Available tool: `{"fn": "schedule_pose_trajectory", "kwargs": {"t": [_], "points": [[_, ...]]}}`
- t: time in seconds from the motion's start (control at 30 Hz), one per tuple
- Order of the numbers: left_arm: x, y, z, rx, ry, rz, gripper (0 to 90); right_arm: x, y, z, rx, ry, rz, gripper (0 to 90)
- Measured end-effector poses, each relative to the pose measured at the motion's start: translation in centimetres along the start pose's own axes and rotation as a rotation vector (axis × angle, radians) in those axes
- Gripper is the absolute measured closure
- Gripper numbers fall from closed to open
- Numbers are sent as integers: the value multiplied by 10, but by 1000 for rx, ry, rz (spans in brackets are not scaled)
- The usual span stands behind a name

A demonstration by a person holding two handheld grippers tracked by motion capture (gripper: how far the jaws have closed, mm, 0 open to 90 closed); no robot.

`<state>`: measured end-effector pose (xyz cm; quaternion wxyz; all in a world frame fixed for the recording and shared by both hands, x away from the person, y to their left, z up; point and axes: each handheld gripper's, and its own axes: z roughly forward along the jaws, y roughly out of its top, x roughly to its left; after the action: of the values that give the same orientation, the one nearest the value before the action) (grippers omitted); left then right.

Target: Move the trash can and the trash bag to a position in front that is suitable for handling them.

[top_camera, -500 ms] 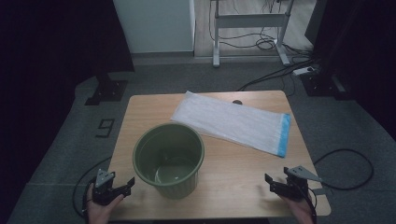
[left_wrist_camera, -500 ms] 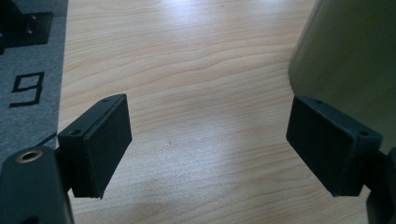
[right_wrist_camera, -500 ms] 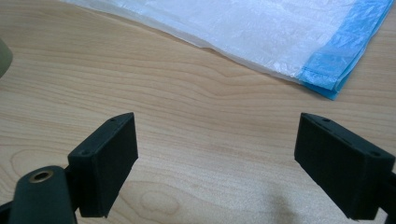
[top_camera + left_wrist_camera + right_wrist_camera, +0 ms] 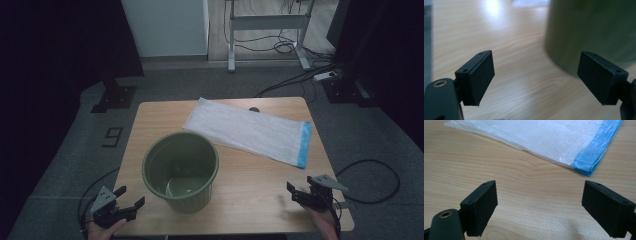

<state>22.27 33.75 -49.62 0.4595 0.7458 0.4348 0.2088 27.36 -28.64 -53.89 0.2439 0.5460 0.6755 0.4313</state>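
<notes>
Moved: nothing is shifting; both hands are staying at the near edge.
Left gripper [image 4: 127, 197]: gaping beside green bin [image 4: 181, 170].
Right gripper [image 4: 294, 191]: gaping, facing plastic bag [image 4: 248, 131].

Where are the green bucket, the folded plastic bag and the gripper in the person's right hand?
green bucket [image 4: 181, 172], high view, inner wall below the rim.
plastic bag [image 4: 240, 127], high view, white middle of the folded sheet.
right gripper [image 4: 300, 192], high view, between its open jaws' tips.
</notes>
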Motion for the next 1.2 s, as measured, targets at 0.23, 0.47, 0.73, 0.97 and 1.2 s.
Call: {"fn": "schedule_pose_trajectory", "kwargs": {"t": [0.23,0.47,0.73,0.97,1.2], "points": [[-28,14,10,-41,-222,158,141,-1,-1,-1,-2,-2,-5,131],[-46,27,33,-31,-269,239,148,-1,-1,-1,-1,-1,-17,131],[-53,35,54,-29,-320,248,144,-3,-6,-7,-12,31,-43,135],[-68,47,77,-30,-345,248,145,-2,-7,-10,-18,22,-50,135],[-80,55,98,-28,-327,223,145,-4,-7,-11,-17,19,-45,135]]}}
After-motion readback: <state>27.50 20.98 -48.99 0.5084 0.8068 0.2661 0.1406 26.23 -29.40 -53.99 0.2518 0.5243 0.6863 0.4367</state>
